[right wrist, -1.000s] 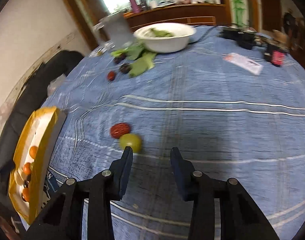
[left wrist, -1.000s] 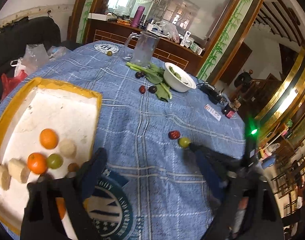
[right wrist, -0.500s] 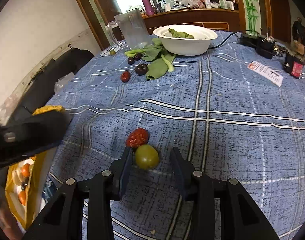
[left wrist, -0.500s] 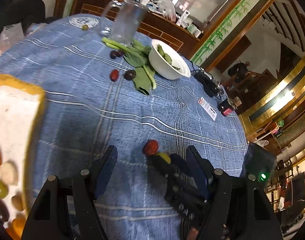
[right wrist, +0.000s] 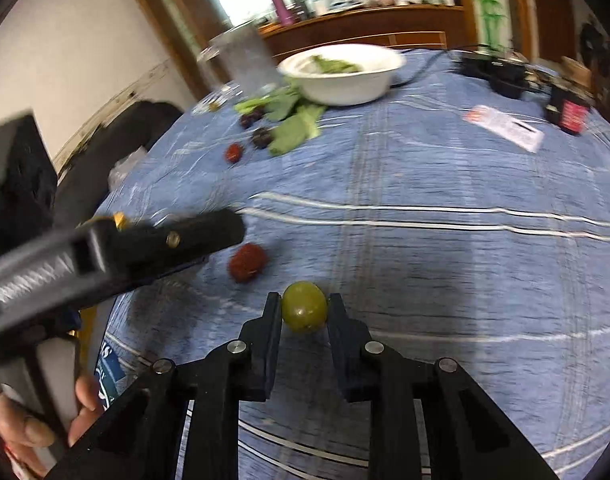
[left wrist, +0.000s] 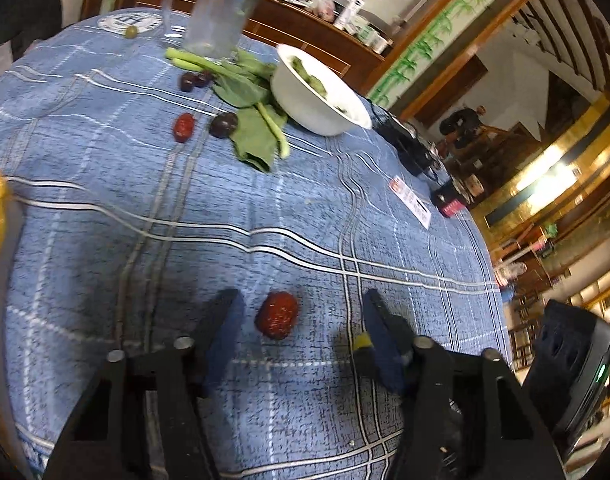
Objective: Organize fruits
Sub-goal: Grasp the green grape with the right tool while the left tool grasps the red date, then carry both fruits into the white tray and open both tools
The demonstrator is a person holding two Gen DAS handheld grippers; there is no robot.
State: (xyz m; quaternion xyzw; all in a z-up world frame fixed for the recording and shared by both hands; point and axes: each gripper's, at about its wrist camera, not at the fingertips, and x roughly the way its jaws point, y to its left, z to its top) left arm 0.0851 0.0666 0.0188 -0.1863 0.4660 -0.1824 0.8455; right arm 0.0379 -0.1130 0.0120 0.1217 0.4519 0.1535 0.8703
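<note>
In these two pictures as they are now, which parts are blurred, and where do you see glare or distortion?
Right wrist view: the left gripper and the white bowl are motion-blurred, while the green fruit between the right gripper fingers is fairly sharp. Left wrist view: the red date is sharp, lamps glare at right, fisheye bends the tablecloth stripes.

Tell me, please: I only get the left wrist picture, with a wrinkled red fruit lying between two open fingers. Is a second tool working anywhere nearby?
Observer: Yes. The right wrist view shows the right hand-held gripper clamped on a small green fruit, one finger touching each side.
Visitor: Is that near my red fruit?
Observer: Very near. There the red fruit lies just up and left of the green one, without touching it.
Visitor: And who holds my tool?
Observer: A bare hand at that view's lower left grips the handle of the left hand-held gripper.
</note>
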